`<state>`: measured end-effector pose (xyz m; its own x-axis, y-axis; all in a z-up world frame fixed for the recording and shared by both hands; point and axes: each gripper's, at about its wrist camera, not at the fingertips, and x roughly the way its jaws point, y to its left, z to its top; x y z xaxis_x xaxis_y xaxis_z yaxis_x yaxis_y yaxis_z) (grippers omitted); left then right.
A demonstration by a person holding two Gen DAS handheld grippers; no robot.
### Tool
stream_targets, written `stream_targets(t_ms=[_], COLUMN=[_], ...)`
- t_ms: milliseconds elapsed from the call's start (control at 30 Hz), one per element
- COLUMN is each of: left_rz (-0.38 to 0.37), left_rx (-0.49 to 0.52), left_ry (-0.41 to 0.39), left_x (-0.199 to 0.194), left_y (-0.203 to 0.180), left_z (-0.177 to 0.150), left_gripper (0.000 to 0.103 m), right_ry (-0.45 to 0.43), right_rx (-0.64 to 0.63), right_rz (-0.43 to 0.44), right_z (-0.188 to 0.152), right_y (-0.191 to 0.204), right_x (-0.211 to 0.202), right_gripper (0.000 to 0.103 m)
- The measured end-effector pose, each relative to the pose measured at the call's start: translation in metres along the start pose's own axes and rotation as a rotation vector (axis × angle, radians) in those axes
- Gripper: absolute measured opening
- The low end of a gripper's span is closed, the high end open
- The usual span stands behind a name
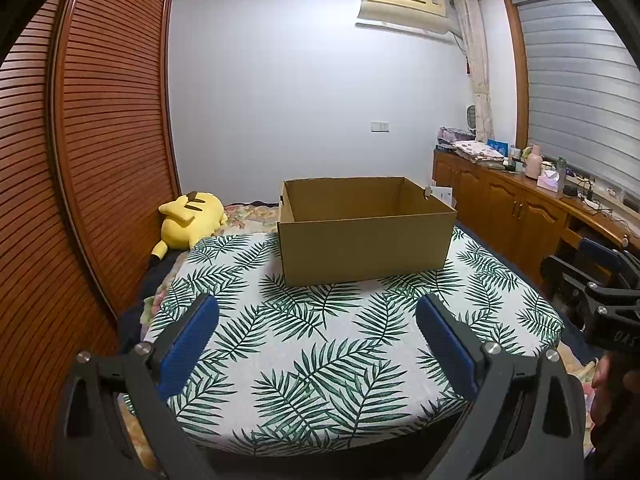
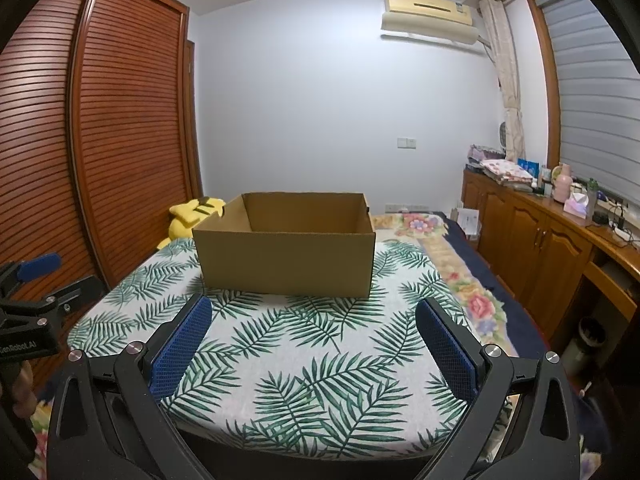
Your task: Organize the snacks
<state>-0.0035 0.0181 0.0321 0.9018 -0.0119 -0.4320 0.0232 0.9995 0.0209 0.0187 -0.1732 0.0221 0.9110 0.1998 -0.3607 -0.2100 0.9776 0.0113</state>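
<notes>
Spread left gripper (image 1: 316, 320) faces cardboard box (image 1: 366, 240) broadside.

Left gripper (image 1: 316, 320), right gripper (image 2: 314, 322): both agape.

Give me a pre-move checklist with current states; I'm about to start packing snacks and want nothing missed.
1. Left gripper open and empty: ok.
2. Right gripper open and empty: ok.
3. Cardboard box upright with its top open: ok.
4. Box sits flat on the leaf-print cloth: ok.
5. Box interior free of items: cannot tell, the floor is hidden by the near wall.
6. Snacks located and within view: not ok, none appear in either view.
</notes>
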Motion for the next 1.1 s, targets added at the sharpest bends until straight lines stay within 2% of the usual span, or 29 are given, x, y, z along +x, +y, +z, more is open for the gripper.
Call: stream_targets(t_ms=[1100], left_rz=[0.002], left_rx=[-0.002], left_ry=[-0.003], left_x=[-0.0008], left_y=[-0.0006], left_z=[0.0015], left_gripper=[0.101], right_ry=[0.002], right_rx=[0.0], right_rz=[-0.002], right_z=[-0.0026], right_y=[-0.0001], right_x=[0.0011], right_gripper=[0.103])
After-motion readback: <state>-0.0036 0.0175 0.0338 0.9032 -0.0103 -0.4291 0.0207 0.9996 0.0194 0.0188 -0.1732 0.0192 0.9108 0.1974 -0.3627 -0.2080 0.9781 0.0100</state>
